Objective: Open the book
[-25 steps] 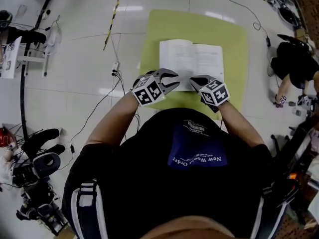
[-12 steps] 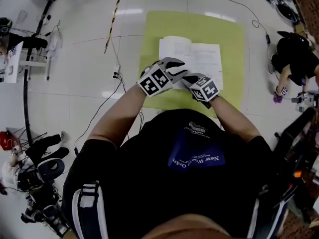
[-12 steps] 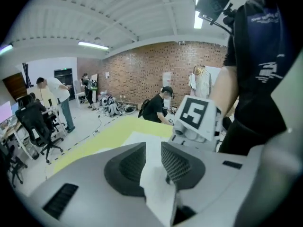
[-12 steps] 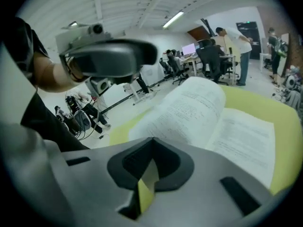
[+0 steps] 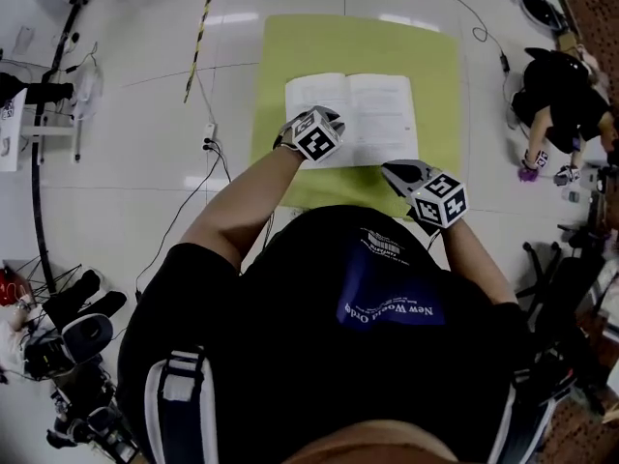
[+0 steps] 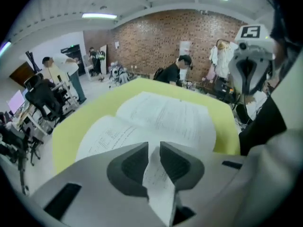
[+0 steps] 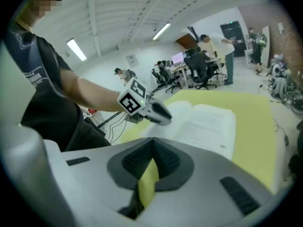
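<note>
White page point(image 6: 159, 186) in closing left tongs point(image 6: 153, 146)

1. A glossy white tiled floor point(image 5: 126, 172) mirrors the ceiling lights.
2. A yellow-and-black striped strip point(image 5: 199, 37) and black cables point(image 5: 179, 222) lie across it.
3. A red brick wall point(image 6: 151, 41) closes one side.
4. Tube lights point(image 6: 99, 16) hang under a white ceiling.
5. Office chairs point(image 7: 201, 70) stand at desks farther off.
</note>
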Demonstrator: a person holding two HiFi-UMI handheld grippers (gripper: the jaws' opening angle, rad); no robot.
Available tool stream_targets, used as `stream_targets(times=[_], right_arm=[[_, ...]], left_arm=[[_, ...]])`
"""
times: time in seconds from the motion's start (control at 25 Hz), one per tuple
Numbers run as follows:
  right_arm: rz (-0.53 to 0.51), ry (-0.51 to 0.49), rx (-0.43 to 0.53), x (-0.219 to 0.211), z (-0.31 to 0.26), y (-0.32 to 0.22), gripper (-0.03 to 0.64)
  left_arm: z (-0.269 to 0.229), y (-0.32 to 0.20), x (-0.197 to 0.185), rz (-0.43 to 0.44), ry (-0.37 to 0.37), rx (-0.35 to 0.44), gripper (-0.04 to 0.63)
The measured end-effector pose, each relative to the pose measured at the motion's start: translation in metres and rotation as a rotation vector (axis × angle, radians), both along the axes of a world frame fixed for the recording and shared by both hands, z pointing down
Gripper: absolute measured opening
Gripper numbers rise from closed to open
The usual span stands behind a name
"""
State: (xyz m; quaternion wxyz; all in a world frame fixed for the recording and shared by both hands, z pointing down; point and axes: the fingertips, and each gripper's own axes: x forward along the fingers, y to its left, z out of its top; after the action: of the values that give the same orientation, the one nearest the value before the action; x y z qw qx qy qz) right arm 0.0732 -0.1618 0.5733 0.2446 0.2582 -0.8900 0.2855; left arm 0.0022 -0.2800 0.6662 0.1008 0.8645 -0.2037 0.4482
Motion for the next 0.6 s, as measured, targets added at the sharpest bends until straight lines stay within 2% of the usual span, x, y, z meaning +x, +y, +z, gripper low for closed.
stream_targets(times=[0.08, 0.16, 0.24, 0.36, 0.44, 0.6], right_arm=[[0.048, -0.002, 0.030, 0.020, -0.014, -0.002, -0.012], [0.077, -0.013, 0.047, 0.030, -0.024, -0.005, -0.012], [0.089, -0.028, 0.061, 0.033, -0.032, -0.009, -0.012], [0.082, -0.035, 0.078, 0.030, -0.039, -0.014, -0.012], [0.077, -0.042, 0.089, 0.027, -0.043, -0.017, -0.012], [0.082, -0.073, 0.122, 0.024, -0.064, -0.026, -0.012]], left_arm=[[0.026, 0.005, -0.017, -0.026, -0.082, -0.067, 0.075], [0.036, 0.007, -0.021, -0.029, -0.098, -0.099, 0.072], [0.035, 0.004, -0.017, -0.007, -0.117, -0.090, 0.072], [0.038, 0.005, -0.013, 0.032, -0.191, -0.069, 0.052], [0.036, 0.006, -0.011, 0.011, -0.171, -0.064, 0.049], [0.015, 0.005, -0.016, -0.086, -0.008, -0.103, 0.049]])
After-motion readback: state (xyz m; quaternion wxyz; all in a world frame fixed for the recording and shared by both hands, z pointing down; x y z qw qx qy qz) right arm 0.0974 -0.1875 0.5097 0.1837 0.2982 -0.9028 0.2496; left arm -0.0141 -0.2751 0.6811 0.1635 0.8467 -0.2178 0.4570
